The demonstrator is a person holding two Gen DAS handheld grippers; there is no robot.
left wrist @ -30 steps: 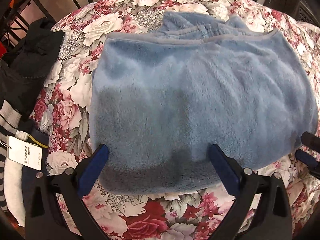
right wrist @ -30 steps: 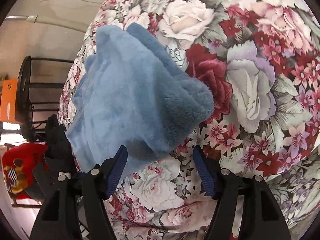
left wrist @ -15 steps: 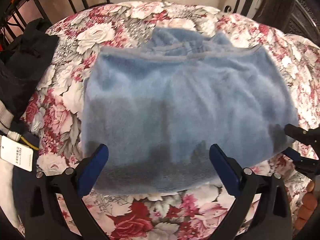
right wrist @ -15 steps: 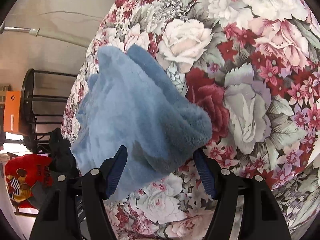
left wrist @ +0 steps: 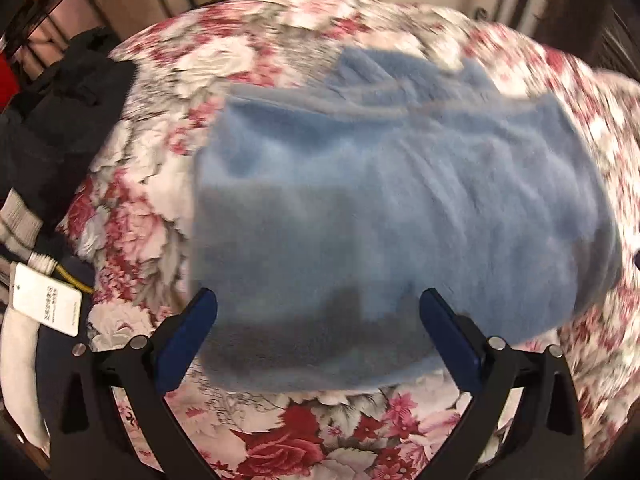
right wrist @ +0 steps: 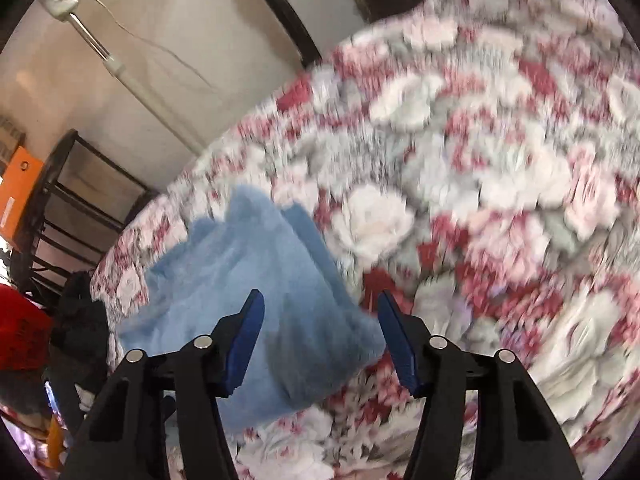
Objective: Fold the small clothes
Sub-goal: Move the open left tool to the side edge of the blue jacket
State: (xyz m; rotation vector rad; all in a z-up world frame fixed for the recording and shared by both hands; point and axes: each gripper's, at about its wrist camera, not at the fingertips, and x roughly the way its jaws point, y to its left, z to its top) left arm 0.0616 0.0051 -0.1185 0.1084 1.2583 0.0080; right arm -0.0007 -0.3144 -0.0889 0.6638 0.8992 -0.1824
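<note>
A fluffy light blue garment (left wrist: 392,216) lies folded flat on the floral cloth (left wrist: 304,440). In the left wrist view my left gripper (left wrist: 318,324) is open, its blue pads above the garment's near edge, holding nothing. In the right wrist view the same garment (right wrist: 248,292) shows from its right end. My right gripper (right wrist: 320,336) is open and empty, above the garment's near corner. Both views are blurred by motion.
A pile of dark clothes (left wrist: 60,120) and a white tag (left wrist: 44,304) lie at the left edge of the floral surface. A black metal rack (right wrist: 68,208), an orange box (right wrist: 18,188) and something red (right wrist: 20,332) stand to the left.
Both grippers have pulled back and up from the garment. The right gripper has tilted up, showing more wall and floral cloth, and has left the left wrist view. The garment stays flat.
</note>
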